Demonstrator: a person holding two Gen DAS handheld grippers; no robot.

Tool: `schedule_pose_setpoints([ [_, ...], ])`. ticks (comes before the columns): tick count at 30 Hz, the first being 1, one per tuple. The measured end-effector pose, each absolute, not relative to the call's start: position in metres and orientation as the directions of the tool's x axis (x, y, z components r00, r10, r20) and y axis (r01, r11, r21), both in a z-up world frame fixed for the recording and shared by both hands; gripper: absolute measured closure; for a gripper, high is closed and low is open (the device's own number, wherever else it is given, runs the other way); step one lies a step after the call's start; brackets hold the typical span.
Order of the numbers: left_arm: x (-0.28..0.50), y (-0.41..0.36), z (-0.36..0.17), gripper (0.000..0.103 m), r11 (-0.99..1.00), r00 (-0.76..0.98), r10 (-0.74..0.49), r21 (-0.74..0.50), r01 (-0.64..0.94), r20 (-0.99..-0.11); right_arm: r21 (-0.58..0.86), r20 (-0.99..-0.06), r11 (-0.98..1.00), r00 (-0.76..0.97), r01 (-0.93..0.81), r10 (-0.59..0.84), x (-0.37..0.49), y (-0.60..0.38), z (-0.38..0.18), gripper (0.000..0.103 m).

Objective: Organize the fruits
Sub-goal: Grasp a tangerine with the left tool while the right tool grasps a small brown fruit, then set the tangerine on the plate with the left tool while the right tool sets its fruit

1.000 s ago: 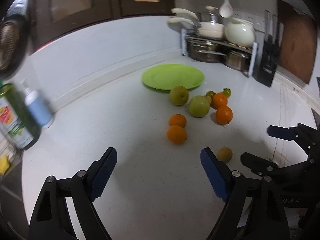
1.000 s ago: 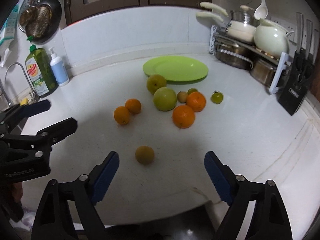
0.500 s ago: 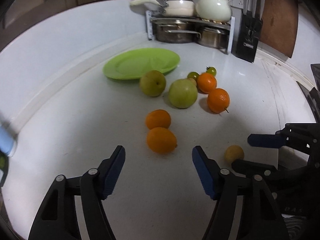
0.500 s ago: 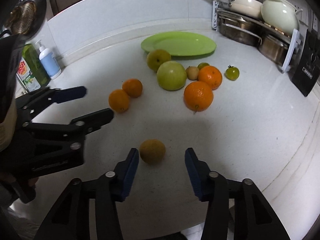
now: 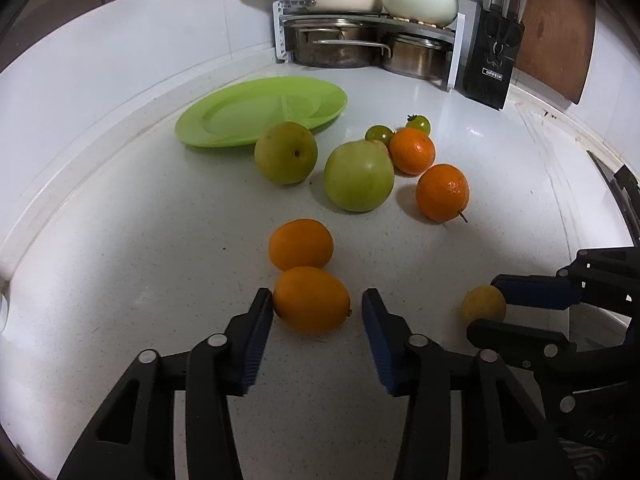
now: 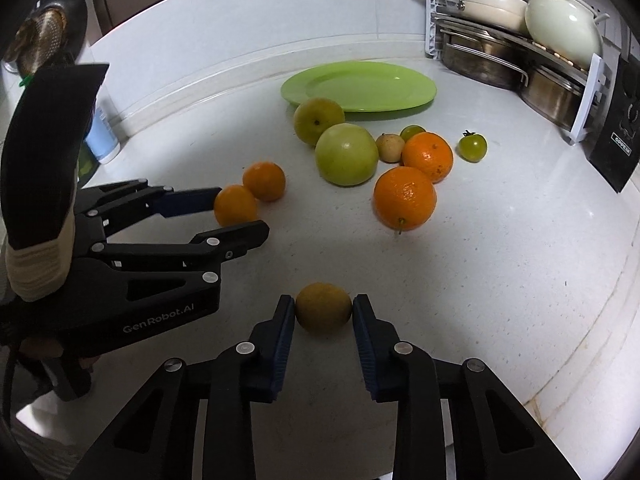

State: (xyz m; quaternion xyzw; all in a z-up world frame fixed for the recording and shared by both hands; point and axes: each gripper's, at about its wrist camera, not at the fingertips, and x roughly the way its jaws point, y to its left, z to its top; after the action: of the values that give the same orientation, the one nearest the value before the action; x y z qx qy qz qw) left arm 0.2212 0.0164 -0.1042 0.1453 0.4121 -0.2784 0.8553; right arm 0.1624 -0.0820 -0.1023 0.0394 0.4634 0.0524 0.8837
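The speckled white worktop [image 5: 168, 264] is smooth and glossy under my tongs. My left tongs [image 5: 316, 320] sit low and level, jaws partly spread around a smooth oval orange [image 5: 311, 299]: the left pad touches its skin, the right pad stands just clear, so nothing is gripped. A rounder orange [image 5: 301, 244] lies just beyond it. My right tongs [image 6: 323, 320] are narrowed on a small dull yellow-brown fruit [image 6: 323, 311], both ribbed blue pads touching its sides while it rests on the worktop. Only the right view shows a small beige fruit [image 6: 390, 147] tucked behind the big green apple [image 6: 346, 155], and my sleeved left hand [image 6: 36, 184]. Farther ahead lies the flat green plate [image 6: 360, 85], bare.
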Motion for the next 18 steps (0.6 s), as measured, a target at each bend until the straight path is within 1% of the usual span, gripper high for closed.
schedule_pose_setpoints([
  [2,0.222,0.017,-0.104,0.065,0.805,0.511,-0.354,0.022,0.593,-0.783,0.12,-0.816,0.991,0.564,-0.052,0.128,0.163,-0.083,-0.102,0.072],
  [11,0.217,0.022,-0.095,0.065,0.798,0.499,-0.39,-0.014,0.602,-0.773,0.13,-0.806,0.991,0.579,-0.035,0.126,0.165,-0.085,-0.094,0.072],
  [18,0.213,0.023,-0.078,0.065,0.822,0.538,-0.392,-0.021,0.569,-0.746,0.145,-0.78,0.988,0.609,-0.046,0.143,0.167,-0.09,-0.079,0.072],
])
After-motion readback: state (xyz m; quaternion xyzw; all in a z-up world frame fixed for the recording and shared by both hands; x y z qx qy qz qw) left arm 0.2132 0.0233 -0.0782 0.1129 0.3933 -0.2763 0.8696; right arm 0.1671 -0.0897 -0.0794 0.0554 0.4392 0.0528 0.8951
